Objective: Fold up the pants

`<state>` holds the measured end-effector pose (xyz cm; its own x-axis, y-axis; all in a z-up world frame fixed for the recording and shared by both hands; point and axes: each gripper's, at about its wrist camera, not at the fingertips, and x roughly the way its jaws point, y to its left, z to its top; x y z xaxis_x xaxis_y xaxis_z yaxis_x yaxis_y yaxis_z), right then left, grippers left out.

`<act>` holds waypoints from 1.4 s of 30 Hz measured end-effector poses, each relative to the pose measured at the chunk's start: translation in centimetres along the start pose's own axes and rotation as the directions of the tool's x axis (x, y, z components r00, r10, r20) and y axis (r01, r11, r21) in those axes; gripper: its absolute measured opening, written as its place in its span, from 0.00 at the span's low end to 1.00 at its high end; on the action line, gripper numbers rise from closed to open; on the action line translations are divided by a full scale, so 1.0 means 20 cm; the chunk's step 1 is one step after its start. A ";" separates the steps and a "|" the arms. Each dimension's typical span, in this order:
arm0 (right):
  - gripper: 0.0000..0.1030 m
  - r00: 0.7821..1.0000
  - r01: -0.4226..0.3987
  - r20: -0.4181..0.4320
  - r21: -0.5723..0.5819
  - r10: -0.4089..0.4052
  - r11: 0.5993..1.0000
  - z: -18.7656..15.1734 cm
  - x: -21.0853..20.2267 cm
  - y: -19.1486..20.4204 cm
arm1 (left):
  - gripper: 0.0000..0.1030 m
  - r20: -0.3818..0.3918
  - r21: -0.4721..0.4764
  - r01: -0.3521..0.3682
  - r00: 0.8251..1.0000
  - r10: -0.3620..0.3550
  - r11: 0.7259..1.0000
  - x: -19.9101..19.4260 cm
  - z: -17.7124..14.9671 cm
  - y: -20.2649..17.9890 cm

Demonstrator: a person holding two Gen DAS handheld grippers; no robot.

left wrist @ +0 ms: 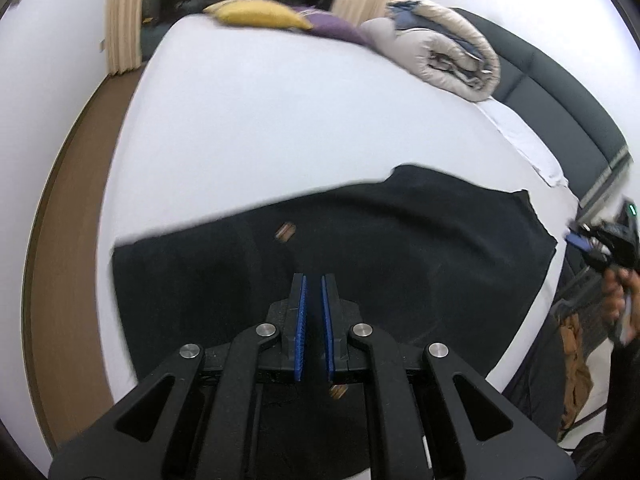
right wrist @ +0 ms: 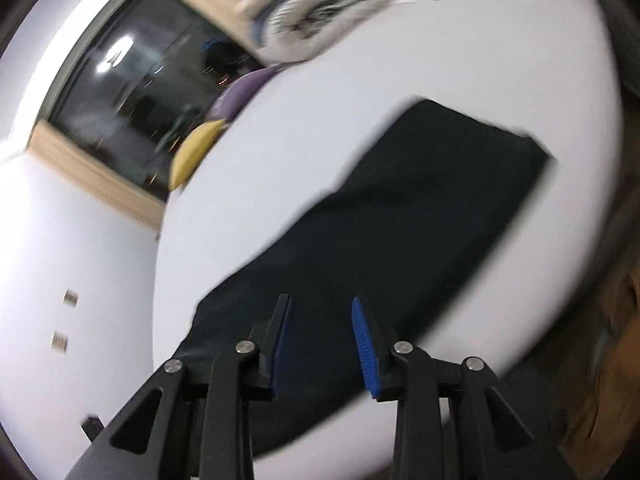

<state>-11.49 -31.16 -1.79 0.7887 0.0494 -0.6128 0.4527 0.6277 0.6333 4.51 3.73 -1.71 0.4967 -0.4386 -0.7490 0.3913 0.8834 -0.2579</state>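
Dark navy pants point(left wrist: 400, 248) lie spread flat on a white bed point(left wrist: 260, 120), with a small brown label point(left wrist: 285, 233) showing. My left gripper point(left wrist: 314, 280) hovers over the pants near their front edge, its blue pads close together with a narrow gap and nothing between them. My right gripper point(right wrist: 322, 304) is open and empty above one end of the pants point(right wrist: 400, 220). The right gripper also shows in the left wrist view point(left wrist: 600, 240), held by a hand off the bed's right edge.
A rolled beige duvet point(left wrist: 444, 48), a yellow pillow point(left wrist: 256, 12) and a purple pillow point(left wrist: 336, 26) lie at the far end of the bed. A dark headboard point(left wrist: 560, 100) runs along the right. Brown floor point(left wrist: 60, 240) is at the left.
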 end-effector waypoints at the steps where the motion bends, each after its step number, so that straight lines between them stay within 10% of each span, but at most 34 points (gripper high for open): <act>1: 0.33 1.000 -0.010 -0.030 -0.029 0.009 1.000 0.05 0.05 0.03 | 0.07 0.002 0.015 0.011 1.000 -0.012 1.000 0.02 0.04 -0.04; 8: 0.33 0.914 -0.196 -0.351 0.058 0.204 0.979 0.22 0.74 0.02 | 0.07 -0.088 0.135 0.052 0.995 -0.040 0.989 0.37 0.18 -0.28; 11: 0.00 0.915 -0.181 -0.341 0.129 0.215 0.975 0.28 0.93 -0.14 | 0.07 -0.154 0.150 0.025 0.988 -0.001 0.988 0.55 0.17 -0.29; 13: 0.00 0.915 -0.235 -0.277 0.229 0.294 0.945 0.33 0.94 -0.28 | 0.07 -0.152 0.135 0.044 0.988 -0.023 0.990 0.60 0.16 -0.26; 18: 0.00 0.990 -0.125 -0.014 0.332 0.138 0.935 0.60 0.79 -0.65 | 0.07 -0.129 0.072 0.121 0.985 -0.111 0.990 0.63 0.17 -0.18; 25: 0.04 0.950 0.172 0.162 0.442 -0.267 0.880 0.64 0.31 -0.95 | 0.07 -0.105 0.073 0.101 0.990 -0.093 0.992 0.57 0.09 -0.18; 30: 0.09 0.981 -0.095 0.186 0.246 0.050 0.965 0.45 0.09 -0.64 | 0.07 -0.087 0.050 0.085 0.993 -0.081 0.995 0.52 0.04 -0.22; 35: 0.30 0.938 -0.325 -0.079 0.146 0.338 0.934 0.01 0.38 -0.13 | 0.07 -0.094 0.056 0.057 0.994 -0.051 0.997 0.50 0.00 -0.23; 37: 0.30 0.928 -0.303 -0.167 0.176 0.332 0.936 -0.10 0.55 -0.11 | 0.07 -0.094 0.061 0.057 0.994 -0.051 0.996 0.48 -0.01 -0.23; 38: 0.07 0.943 -0.229 -0.198 0.193 0.267 0.954 -0.14 0.61 -0.16 | 0.07 -0.089 0.055 0.061 0.994 -0.056 0.997 0.47 -0.02 -0.22; 42: 0.00 0.974 -0.196 -0.049 0.288 0.219 0.937 -0.06 0.50 -0.51 | 0.07 -0.067 0.021 0.077 0.995 -0.075 0.997 0.44 -0.07 -0.18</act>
<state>-8.66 -36.13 -14.86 0.8472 0.2240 -0.4817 0.3892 0.3553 0.8499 6.45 -3.19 -8.19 0.4131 -0.4917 -0.7665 0.4447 0.8435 -0.3014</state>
